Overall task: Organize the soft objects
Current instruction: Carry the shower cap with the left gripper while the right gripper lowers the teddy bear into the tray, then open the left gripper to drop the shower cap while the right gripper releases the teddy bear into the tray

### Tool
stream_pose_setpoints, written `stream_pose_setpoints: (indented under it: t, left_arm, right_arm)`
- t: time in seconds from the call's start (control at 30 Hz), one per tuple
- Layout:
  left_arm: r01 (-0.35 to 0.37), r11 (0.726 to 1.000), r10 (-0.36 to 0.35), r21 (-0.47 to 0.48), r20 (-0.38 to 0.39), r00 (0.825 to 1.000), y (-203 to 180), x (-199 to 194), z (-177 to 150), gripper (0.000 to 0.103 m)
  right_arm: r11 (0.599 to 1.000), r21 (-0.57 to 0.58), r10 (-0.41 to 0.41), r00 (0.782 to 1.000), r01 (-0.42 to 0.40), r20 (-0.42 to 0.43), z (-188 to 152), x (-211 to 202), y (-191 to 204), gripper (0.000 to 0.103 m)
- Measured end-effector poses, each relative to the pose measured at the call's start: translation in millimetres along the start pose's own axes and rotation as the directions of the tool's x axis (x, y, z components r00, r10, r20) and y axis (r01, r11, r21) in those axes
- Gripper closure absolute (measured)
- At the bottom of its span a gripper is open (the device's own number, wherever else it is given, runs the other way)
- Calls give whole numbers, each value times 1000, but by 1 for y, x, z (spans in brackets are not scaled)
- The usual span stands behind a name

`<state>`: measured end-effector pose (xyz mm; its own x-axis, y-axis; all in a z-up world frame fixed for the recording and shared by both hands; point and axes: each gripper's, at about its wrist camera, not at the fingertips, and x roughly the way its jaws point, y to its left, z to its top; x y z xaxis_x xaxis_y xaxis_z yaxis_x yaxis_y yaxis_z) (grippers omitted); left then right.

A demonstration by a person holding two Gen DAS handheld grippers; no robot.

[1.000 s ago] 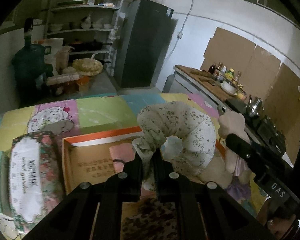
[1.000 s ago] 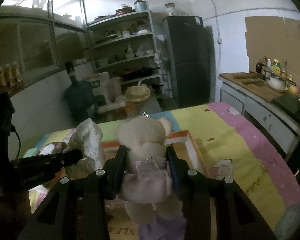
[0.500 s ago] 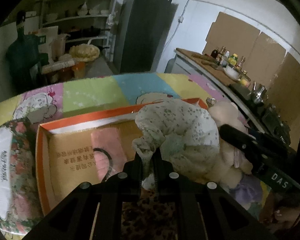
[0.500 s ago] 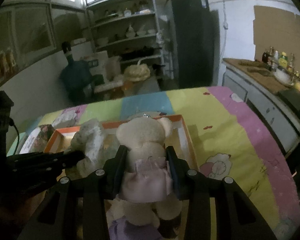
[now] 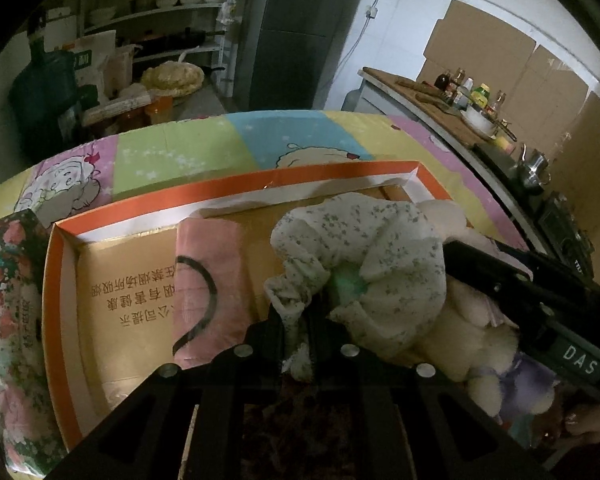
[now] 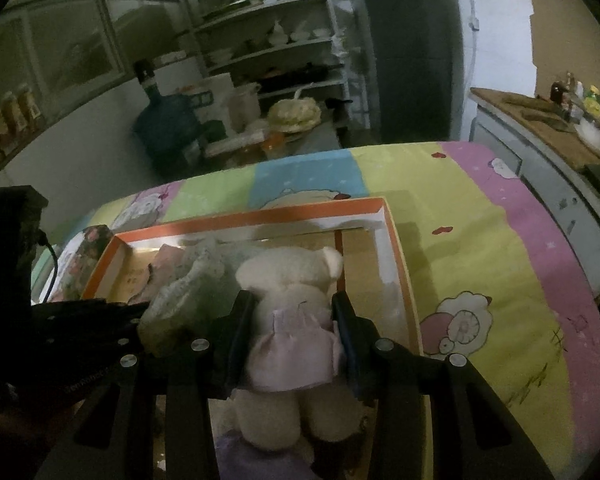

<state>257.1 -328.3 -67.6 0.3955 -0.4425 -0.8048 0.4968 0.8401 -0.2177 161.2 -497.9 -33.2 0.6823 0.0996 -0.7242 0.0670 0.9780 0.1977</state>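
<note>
My left gripper [image 5: 298,312] is shut on the end of a floral U-shaped neck pillow [image 5: 372,248], held low inside an orange-rimmed cardboard box [image 5: 228,184]. My right gripper [image 6: 294,312] is shut on a cream teddy bear in a pink dress [image 6: 292,288], held over the same box [image 6: 260,214], right of the pillow [image 6: 180,292]. The bear [image 5: 460,320] and right gripper body [image 5: 540,312] show at right in the left wrist view. A pink folded cloth [image 5: 208,280] lies in the box.
The box sits on a colourful cartoon tablecloth [image 6: 480,248]. A floral tissue pack [image 5: 8,320] lies left of the box. A purple soft item [image 5: 536,376] lies below the bear. Shelves, a fridge and a water jug [image 6: 164,124] stand behind; a kitchen counter [image 6: 540,120] at right.
Both grippers moved forward and down: the pillow and the bear went from above the box's near side to low inside it. Both stayed shut.
</note>
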Motion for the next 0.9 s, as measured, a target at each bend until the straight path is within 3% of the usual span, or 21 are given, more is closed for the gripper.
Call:
stream_pose_setpoints:
  t: [0.1,0.2,0.47,0.73,0.9]
  left_arm:
    - [0,1000,0,-3,5,1000,-1,0,1,89]
    - [-11,1000,11,3,13,1000,-2,0,1,79]
    - [-20,1000,21,-17,30,999,6,-7,2,44]
    - [2,999,1,-35,77,997,13,-26,0,28]
    - [16,1000,-13,-21,130,991,12,-46,0,26]
  right_arm:
    - [1000,-11,8,1000,-8,-6,1,0,1,58]
    - [1000,-20,14,1000,-14,-9,1,0,3,57]
    - [1000,-7,24,1000,-24,2,-2,-9,3,43]
    - [999,6,42,998,-42,57,-3,-26,7,42]
    - [999,23,44,995,-47,92,0,-35,8,42]
